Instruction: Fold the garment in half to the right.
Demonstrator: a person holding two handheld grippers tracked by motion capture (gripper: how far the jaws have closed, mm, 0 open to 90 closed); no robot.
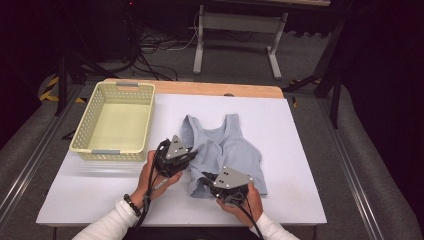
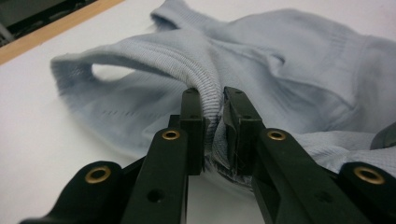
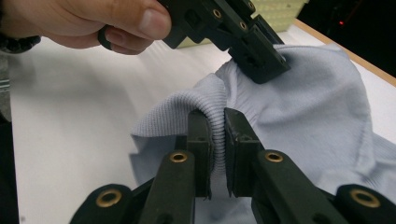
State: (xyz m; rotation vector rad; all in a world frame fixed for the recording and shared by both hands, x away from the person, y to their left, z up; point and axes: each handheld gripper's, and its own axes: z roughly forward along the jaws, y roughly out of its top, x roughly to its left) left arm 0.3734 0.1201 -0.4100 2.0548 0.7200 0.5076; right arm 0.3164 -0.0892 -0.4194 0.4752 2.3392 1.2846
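Pinching the ribbed hem of a pale blue top [image 1: 227,150] with both tools, each clamped on a fold of knit: left tool [image 2: 214,122] biting the hem at the garment's near-left corner, right tool [image 3: 217,135] gripping the same hem further toward the middle of the near edge. Lying flat otherwise on the white surface [image 1: 300,150], straps pointing away toward the far edge, hem nearest the person, long axis running near to far. Sitting left of the top, well apart from it, a yellow basket [image 1: 114,121], open and with nothing seen inside. Judging from this, probably a fold or a lift toward that basket next, so the governing relation: basket off to the left and slightly beyond the left tool [image 1: 175,159], making the left hand [image 1: 152,177] the nearer one, the right tool [image 1: 226,186] trailing on the far side from the basket. Carrying leftward would mean dragging the strap end across the surface unless raised well clear first. In the right gripper view, left tool's jaws visible just beyond, both grips close together along the hem.
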